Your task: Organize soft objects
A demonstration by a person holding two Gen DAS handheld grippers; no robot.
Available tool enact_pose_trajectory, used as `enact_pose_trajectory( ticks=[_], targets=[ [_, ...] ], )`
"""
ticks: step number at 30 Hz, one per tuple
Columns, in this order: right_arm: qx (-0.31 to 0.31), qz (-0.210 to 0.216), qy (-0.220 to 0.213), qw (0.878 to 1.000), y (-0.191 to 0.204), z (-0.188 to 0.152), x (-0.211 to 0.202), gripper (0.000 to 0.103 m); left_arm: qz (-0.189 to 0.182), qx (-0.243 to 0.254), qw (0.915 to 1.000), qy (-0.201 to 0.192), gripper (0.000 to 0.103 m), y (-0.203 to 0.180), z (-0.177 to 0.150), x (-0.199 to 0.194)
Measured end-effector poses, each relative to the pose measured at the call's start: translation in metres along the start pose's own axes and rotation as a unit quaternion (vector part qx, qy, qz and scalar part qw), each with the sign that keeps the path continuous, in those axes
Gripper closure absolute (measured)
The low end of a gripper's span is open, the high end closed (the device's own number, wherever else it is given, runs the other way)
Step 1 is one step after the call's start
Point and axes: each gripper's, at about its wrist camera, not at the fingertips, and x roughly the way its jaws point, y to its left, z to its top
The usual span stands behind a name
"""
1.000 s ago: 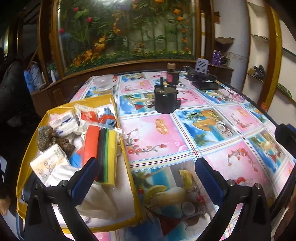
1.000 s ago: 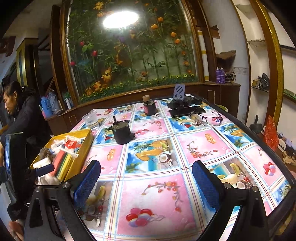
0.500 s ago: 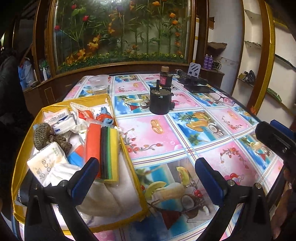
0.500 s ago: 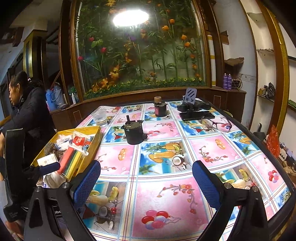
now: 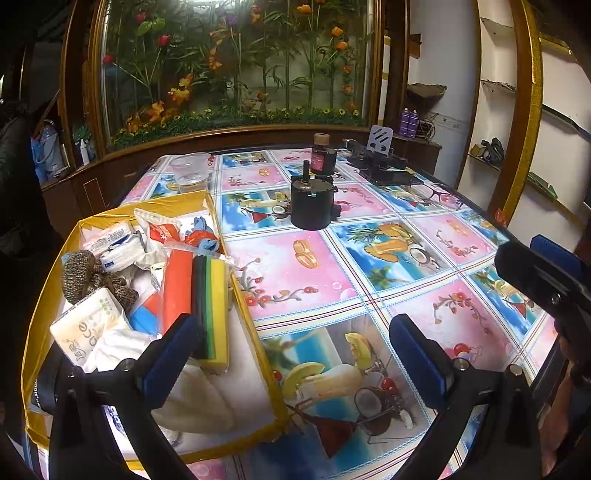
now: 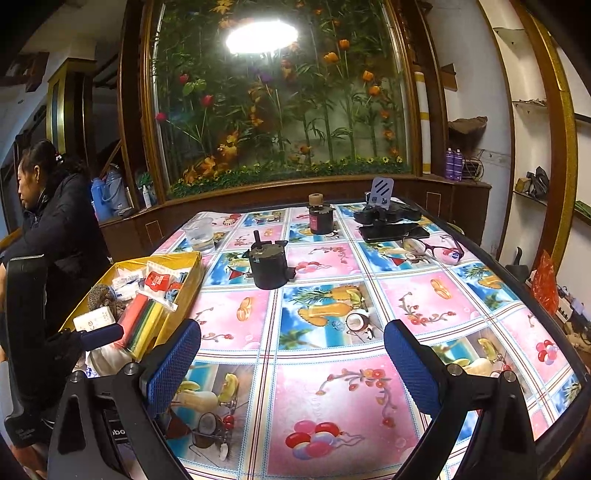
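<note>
Both grippers open, empty: left gripper [image 5: 291, 350], right gripper [image 6: 291, 363]. Soft goods fill yellow box [image 5: 243, 295] on worktop [image 5: 424, 258], left of both; left fingers [image 5: 173, 354] nearer, sponge stack [image 5: 208, 295] lengthwise ahead

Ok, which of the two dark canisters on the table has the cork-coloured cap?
The farther, smaller dark canister, beside the phone stand. The nearer black canister has a thin black post on top instead.

A blown-out oval of glare [image 6: 261, 36] is seen high on the glass of the flower display [image 6: 280, 103]. The tablecloth [image 6: 332, 325] is evenly and brightly lit. Corners are darkened, and straight edges are bowed by fisheye distortion.
</note>
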Motion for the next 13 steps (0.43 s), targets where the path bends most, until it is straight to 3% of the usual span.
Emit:
enact_pose_trajectory(
  ticks=[13],
  targets=[
    [0.0, -0.004, -0.005, 1.0, -0.002, -0.004, -0.004, 0.002, 0.014, -0.025, 0.9993, -0.024, 0.0, 0.011, 0.0, -0.008]
  ],
)
